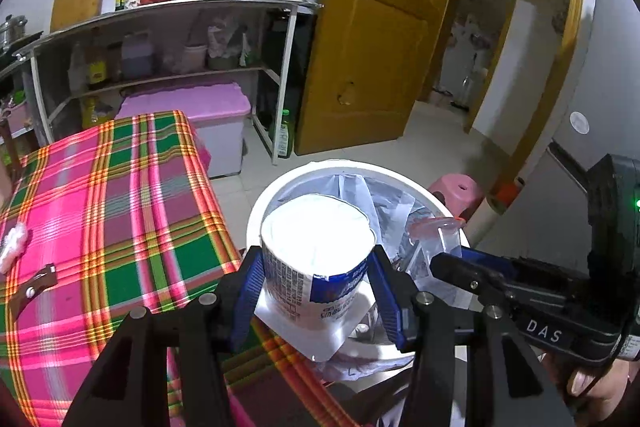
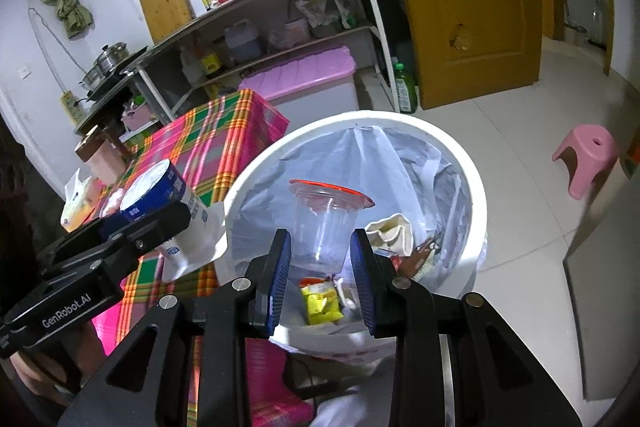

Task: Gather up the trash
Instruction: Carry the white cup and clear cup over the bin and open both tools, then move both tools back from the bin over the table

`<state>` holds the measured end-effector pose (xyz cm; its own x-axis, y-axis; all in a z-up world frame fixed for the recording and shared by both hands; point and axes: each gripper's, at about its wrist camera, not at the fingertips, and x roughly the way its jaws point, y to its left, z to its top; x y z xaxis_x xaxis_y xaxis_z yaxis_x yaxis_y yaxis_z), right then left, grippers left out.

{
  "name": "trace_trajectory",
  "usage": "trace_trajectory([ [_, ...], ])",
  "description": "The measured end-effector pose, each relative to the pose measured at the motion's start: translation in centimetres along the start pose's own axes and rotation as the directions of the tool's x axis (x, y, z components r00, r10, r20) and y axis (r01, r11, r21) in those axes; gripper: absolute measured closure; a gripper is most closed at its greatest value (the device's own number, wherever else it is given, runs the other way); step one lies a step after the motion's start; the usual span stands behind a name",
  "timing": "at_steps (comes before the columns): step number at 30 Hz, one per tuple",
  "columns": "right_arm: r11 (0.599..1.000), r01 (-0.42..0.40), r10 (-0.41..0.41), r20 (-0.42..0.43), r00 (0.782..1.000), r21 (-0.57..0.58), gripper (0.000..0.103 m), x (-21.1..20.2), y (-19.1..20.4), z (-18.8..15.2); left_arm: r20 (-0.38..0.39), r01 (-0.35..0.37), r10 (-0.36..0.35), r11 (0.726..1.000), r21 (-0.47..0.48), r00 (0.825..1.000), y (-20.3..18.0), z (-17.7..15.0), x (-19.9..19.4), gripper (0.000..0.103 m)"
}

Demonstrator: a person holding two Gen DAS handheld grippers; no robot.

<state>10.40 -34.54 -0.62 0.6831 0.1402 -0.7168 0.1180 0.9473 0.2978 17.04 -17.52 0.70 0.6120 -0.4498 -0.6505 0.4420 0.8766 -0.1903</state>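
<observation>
The left gripper (image 1: pixel 316 291) grasps a white-and-blue paper cup (image 1: pixel 316 255), its blue pads pressed on both sides of the printed wall. The cup hangs just over the near-left rim of the white trash bin (image 1: pixel 256 211), beside the right edge of the table covered in a pink and green plaid cloth (image 1: pixel 120 195).

The right gripper (image 2: pixel 320 267) grasps a clear plastic cup (image 2: pixel 324 223) with an orange-red rim, one blue pad against each side of it. This cup hangs inside the bin's mouth, above the clear bag lining (image 2: pixel 352 159). Under it, near the bin's near wall, lie a yellow wrapper (image 2: pixel 320 301) and, toward the right wall, a crumpled cream paper piece (image 2: pixel 390 231).

On the table's far left edge rest a pale crumpled wrapper (image 1: pixel 14 245) and a brown clip (image 1: pixel 34 287). A pink stool (image 2: pixel 588 159) stands on the tiled floor, well apart from the bin on its right.
</observation>
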Motion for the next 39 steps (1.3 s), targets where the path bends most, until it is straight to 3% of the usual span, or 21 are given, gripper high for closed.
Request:
trace_trajectory([
  [16,0.999,0.03,-0.029,-0.049,0.998,0.022,0.07,1.7,-1.9,0.0,-0.054,0.042,-0.041,0.999,0.019,0.998,-1.2,0.7,3.8,0.05],
  [20,0.999,0.029,-0.028,-0.047,0.998,0.03,0.06,1.7,-2.0,-0.1,-0.05,0.043,-0.042,0.999,0.016,0.998,-1.4,0.6,3.8,0.045],
  [39,0.999,-0.009,0.008,-0.002,1.0,-0.038,0.06,-1.0,1.1,-0.2,0.013,0.014,-0.013,0.999,-0.051,1.0,0.6,-0.3,-1.1,0.045],
])
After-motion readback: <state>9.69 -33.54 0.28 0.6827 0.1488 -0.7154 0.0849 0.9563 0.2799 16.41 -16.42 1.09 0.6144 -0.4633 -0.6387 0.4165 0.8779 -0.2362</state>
